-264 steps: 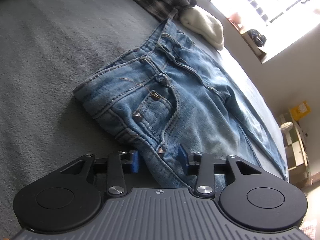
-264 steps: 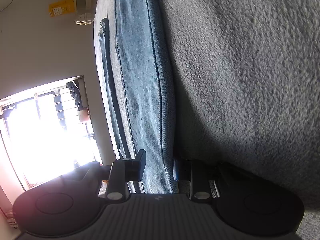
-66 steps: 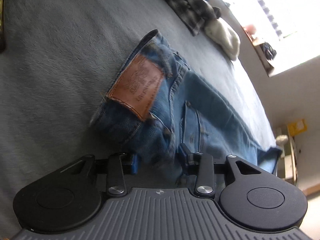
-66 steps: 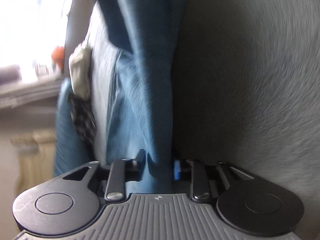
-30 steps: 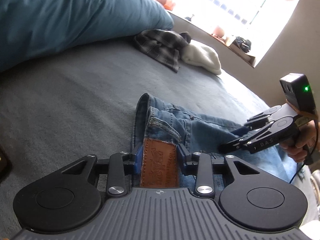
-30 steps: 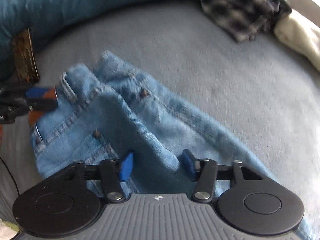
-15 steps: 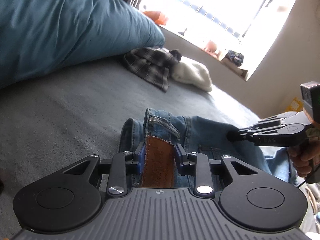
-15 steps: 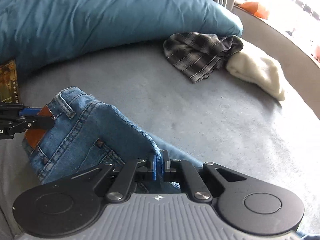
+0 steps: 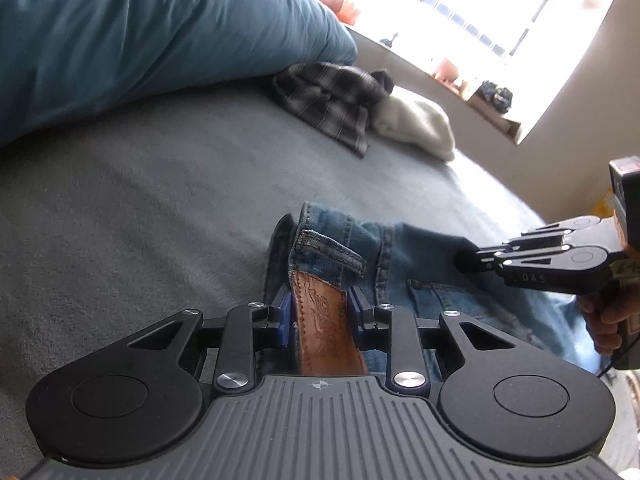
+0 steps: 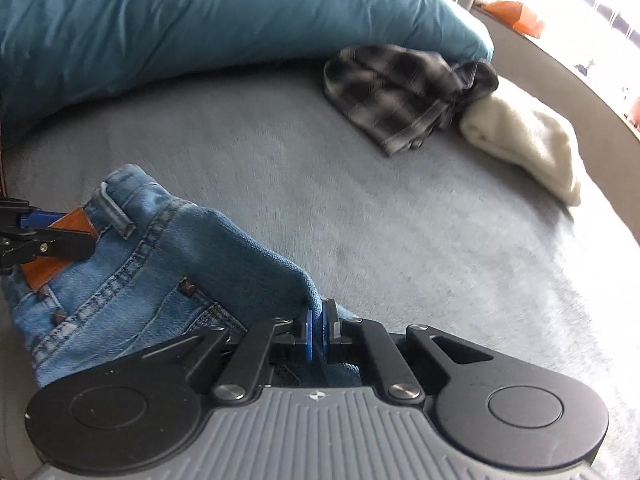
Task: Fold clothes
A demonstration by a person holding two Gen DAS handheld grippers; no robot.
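Light blue jeans lie bunched on the grey bed cover. My left gripper is shut on their waistband, its blue pads pressing both sides of the brown leather patch. My right gripper is shut on a fold of denim and pulls it up into a peak. In the left wrist view the right gripper bites the denim at the right, held by a person's hand. The right wrist view has the left gripper at its left edge, on the patch.
A big teal pillow lies along the back of the bed. A crumpled checked shirt and a folded cream garment rest beside it. A bright window with a cluttered sill is behind.
My right gripper has closed from open onto the denim fold and lifted it. My left gripper has tightened on the patch and edged forward a little.
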